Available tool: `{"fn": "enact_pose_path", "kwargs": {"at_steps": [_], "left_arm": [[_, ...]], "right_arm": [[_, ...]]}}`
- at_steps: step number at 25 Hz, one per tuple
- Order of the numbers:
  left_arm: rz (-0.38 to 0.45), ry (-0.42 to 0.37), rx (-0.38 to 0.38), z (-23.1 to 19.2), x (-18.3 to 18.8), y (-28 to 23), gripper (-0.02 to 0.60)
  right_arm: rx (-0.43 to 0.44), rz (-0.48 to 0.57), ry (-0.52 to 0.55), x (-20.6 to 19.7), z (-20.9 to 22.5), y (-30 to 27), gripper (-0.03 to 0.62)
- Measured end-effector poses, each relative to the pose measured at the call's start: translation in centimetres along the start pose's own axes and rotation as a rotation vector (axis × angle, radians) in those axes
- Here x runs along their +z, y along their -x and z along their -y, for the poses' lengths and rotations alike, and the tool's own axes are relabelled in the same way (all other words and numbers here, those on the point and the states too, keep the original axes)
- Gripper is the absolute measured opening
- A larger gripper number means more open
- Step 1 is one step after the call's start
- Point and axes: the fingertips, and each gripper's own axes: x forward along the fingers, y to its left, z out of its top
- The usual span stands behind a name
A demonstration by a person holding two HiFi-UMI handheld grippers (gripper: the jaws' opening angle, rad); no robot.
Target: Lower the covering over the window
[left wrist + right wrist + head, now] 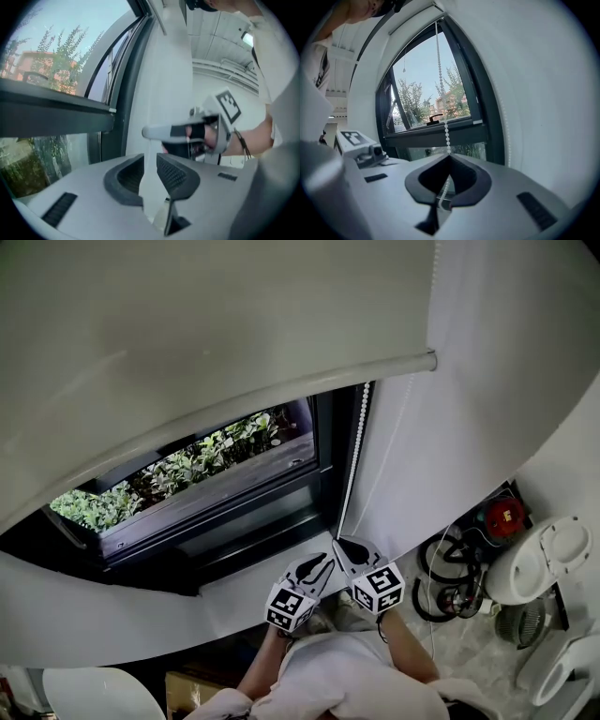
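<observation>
The right gripper (449,159) has its jaws pressed together on the bead chain (443,93), which runs straight up from its tips past the window (206,474). Just to its left, the left gripper (150,164) stands partly open and empty; only the white wall shows in its gap, and the chain is not between its pads. The roller blind (187,334) hangs well above both grippers, its bottom bar (281,395) high up with most of the glass uncovered, so the lowering looks far from done. This reads as a hand-over-hand pull. To do it well, the right gripper should draw down along the chain's own line rather than outward. That keeps the beads seated and the strand taut. The left gripper should go above the right, centre the same strand deep between its pads, and close fully before the right lets go. Taking the other strand would raise the blind.
</observation>
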Motion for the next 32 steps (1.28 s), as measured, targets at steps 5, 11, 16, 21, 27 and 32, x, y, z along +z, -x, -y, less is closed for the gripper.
{"fn": "enact_pose_path", "kwargs": {"at_steps": [5,11,16,21,27,32], "left_arm": [[0.144,-0.043,0.018,-0.4,6.8,2.1,0.081],[0.258,-0.112,0.008,0.1,13.7,3.6,0.081],[0.329,-0.170,-0.023,1.3,19.3,3.3,0.087],[0.396,-0.217,-0.022,1.8,23.8,2.5,0.092],[0.448,-0.228,-0.034,1.8,27.3,1.6,0.092],[0.436,-0.242,-0.040,2.0,28.2,1.0,0.025]], "right_arm": [[-0.004,-0.045,-0.013,-2.2,0.3,0.1,-0.005],[-0.005,-0.061,-0.026,-3.1,0.5,0.0,-0.005],[0.000,-0.061,-0.021,-3.0,0.5,-0.2,-0.005],[0.007,-0.063,-0.015,-3.0,0.0,-0.1,-0.005],[0.004,-0.065,-0.008,-3.1,0.1,0.0,-0.005],[0.006,-0.065,-0.004,-3.0,-0.1,0.0,-0.005]]}}
